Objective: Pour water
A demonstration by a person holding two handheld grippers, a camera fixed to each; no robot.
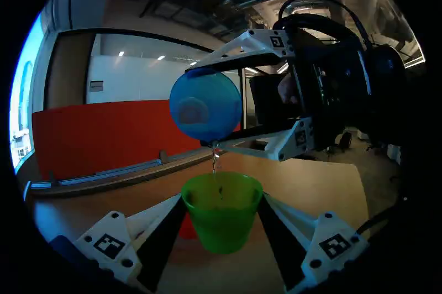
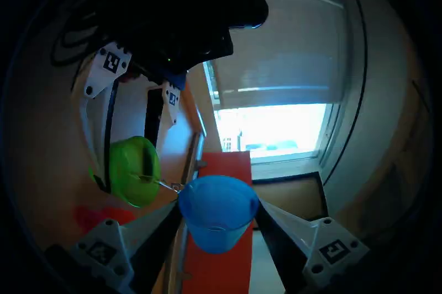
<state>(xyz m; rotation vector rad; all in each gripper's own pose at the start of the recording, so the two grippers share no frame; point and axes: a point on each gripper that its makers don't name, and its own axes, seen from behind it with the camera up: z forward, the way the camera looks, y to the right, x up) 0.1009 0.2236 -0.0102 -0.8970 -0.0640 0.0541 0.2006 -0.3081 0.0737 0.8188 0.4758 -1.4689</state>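
Water point(image 1: 214, 160) falls in a thin stream from the blue cup point(image 1: 205, 107), which is tipped on its side at 12 o'clock above the green cup point(image 1: 222, 227). The left claw point(image 1: 222, 200) is clamped on the green cup, upright over the table point(image 1: 309, 183). The right claw point(image 2: 218, 205) is clamped on the blue cup. How full the green cup is cannot be told. A red shape point(image 1: 188, 231) at its 7 o'clock is mostly hidden.

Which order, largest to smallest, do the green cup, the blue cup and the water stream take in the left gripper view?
1. The green cup and the blue cup: nearly alike; the green one is nearer the camera, so unranked.
2. The water stream: smallest.
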